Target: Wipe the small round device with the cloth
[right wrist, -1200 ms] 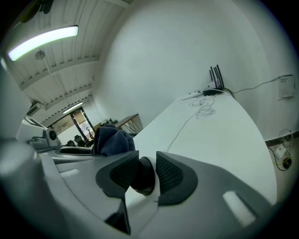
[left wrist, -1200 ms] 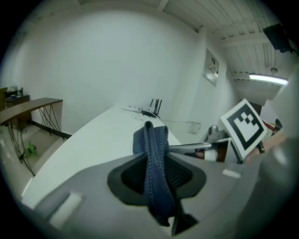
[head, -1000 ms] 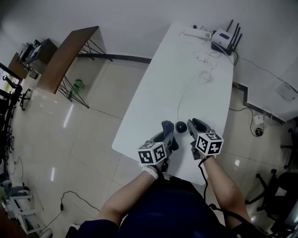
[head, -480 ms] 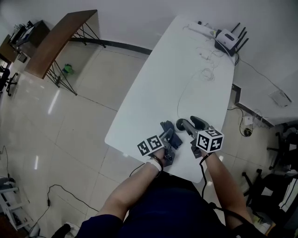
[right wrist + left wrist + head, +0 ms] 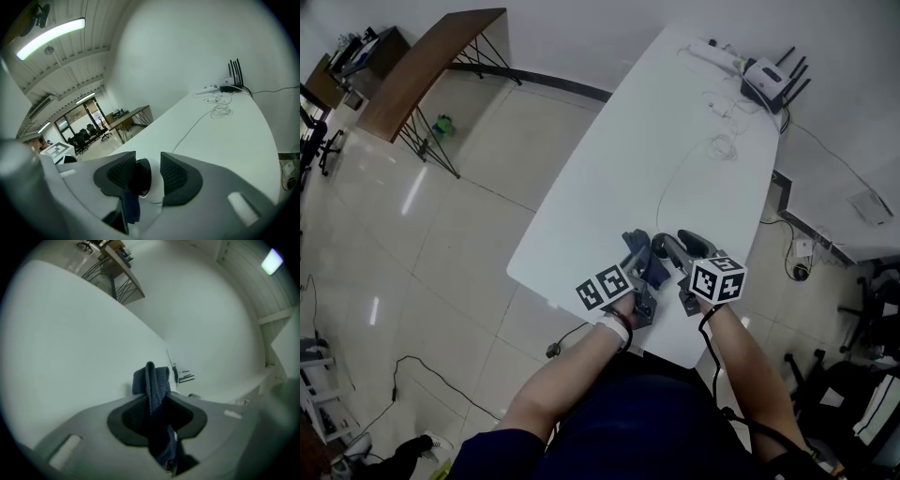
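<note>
The small round device (image 5: 140,180), black-faced with a white body, sits between the pads of my right gripper (image 5: 143,169). Those jaws have just been closing and now press it on both sides. In the head view the device is mostly hidden behind the right gripper (image 5: 677,247), low over the near end of the white table (image 5: 656,141). My left gripper (image 5: 157,401) is shut on a dark blue cloth (image 5: 153,383), which stands up between its pads. In the head view the left gripper (image 5: 639,270) holds the cloth (image 5: 654,266) right beside the right jaws. A cloth fold (image 5: 131,206) shows under the device.
A thin white cable (image 5: 684,178) runs from the device up the table to a coil, a power strip (image 5: 712,52) and a black-antenna router (image 5: 773,80) at the far end. The table's near edge lies just below the grippers. A wooden desk (image 5: 422,70) stands across the floor at left.
The device stood free on the table between the grippers; now the right jaws are round it. The left gripper has come down and rolled, bringing the cloth against the right jaws.
</note>
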The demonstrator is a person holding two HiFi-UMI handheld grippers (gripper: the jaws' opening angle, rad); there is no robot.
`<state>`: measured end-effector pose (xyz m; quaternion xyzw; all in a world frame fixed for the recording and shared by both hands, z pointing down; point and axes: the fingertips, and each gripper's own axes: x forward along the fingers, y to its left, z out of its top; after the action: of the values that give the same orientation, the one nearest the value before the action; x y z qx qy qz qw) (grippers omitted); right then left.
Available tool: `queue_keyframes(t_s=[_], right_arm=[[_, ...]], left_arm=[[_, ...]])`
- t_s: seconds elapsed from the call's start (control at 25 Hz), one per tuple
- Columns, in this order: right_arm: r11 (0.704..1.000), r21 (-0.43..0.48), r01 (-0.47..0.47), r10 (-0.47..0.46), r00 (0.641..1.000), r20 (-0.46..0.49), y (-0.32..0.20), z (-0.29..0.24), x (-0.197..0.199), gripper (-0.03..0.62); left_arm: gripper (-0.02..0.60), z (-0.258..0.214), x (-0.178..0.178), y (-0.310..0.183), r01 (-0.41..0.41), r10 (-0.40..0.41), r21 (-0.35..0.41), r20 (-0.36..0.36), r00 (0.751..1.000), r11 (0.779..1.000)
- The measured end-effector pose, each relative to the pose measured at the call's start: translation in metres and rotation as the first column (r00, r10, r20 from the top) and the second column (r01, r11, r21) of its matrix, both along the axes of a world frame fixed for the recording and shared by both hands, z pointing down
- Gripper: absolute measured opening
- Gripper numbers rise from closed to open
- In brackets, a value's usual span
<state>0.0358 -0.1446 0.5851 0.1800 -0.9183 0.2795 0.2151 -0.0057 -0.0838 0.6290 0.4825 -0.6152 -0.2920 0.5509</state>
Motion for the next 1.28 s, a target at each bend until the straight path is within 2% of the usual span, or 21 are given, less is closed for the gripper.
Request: queue_keyframes(t_s=[0.12,0.2,0.28,0.36,0.44,0.48,0.52,0.56,0.68,0.8,0.88,0.96,1.04,1.28], right_arm=[[0.999,-0.031,0.044,-0.043,0.999,0.031,0.001,0.005,0.002,0.170],[0.996,-0.043,0.081,-0.080,0.996,0.042,0.003,0.007,0.003,0.170],[0.992,-0.042,0.115,-0.113,0.992,0.053,0.003,0.006,0.002,0.170],[0.989,-0.039,0.145,-0.143,0.988,0.057,0.003,0.005,0.001,0.170],[0.984,-0.026,0.175,-0.174,0.983,0.052,0.002,0.005,0.001,0.170],[0.982,-0.018,0.187,-0.186,0.981,0.047,-0.001,0.004,0.002,0.169],[0.982,-0.010,0.191,-0.190,0.981,0.045,-0.005,0.003,0.003,0.168],[0.982,-0.002,0.187,-0.186,0.981,0.045,-0.009,0.002,0.006,0.146],[0.990,0.011,0.138,-0.138,0.987,0.080,-0.020,-0.009,0.016,0.131],[0.996,-0.017,0.084,-0.081,0.990,0.119,-0.022,-0.020,0.027,0.130],[0.998,-0.032,0.054,-0.049,0.992,0.117,-0.019,-0.018,0.035,0.130],[0.999,-0.043,0.025,-0.020,0.994,0.103,-0.013,-0.012,0.045,0.130],[0.999,-0.053,-0.005,0.009,0.996,0.090,-0.005,-0.008,0.055,0.128],[0.993,-0.043,-0.106,0.109,0.991,0.075,-0.009,-0.012,0.075,0.115]], left_arm=[[0.100,-0.025,0.004,-0.002,0.020,-0.022,0.020,0.126,0.992,1.000],[0.101,-0.037,0.010,0.001,0.013,-0.015,0.009,0.238,0.971,1.000],[0.100,-0.047,0.016,0.003,-0.012,0.026,-0.039,0.391,0.920,0.999],[0.101,-0.053,0.028,0.002,-0.059,0.106,-0.104,0.538,0.836,0.993],[0.101,-0.055,0.039,-0.002,-0.097,0.171,-0.150,0.634,0.754,0.984],[0.103,-0.056,0.042,-0.003,-0.102,0.181,-0.158,0.656,0.733,0.982],[0.103,-0.056,0.044,-0.003,-0.097,0.176,-0.155,0.658,0.732,0.983],[0.103,-0.055,0.044,-0.001,-0.083,0.156,-0.143,0.642,0.750,0.986],[0.103,-0.051,0.033,0.017,-0.012,0.056,-0.087,0.530,0.846,0.996],[0.102,-0.029,0.011,0.037,0.053,-0.031,-0.056,0.341,0.939,0.997],[0.103,-0.007,-0.002,0.045,0.084,-0.071,-0.059,0.196,0.978,0.995],[0.103,0.013,-0.009,0.048,0.111,-0.107,-0.065,0.062,0.992,0.992],[0.103,0.026,-0.011,0.045,0.109,-0.111,-0.074,-0.015,0.994,0.991],[0.103,0.046,-0.010,0.024,0.017,-0.022,-0.088,-0.060,0.998,0.996]])
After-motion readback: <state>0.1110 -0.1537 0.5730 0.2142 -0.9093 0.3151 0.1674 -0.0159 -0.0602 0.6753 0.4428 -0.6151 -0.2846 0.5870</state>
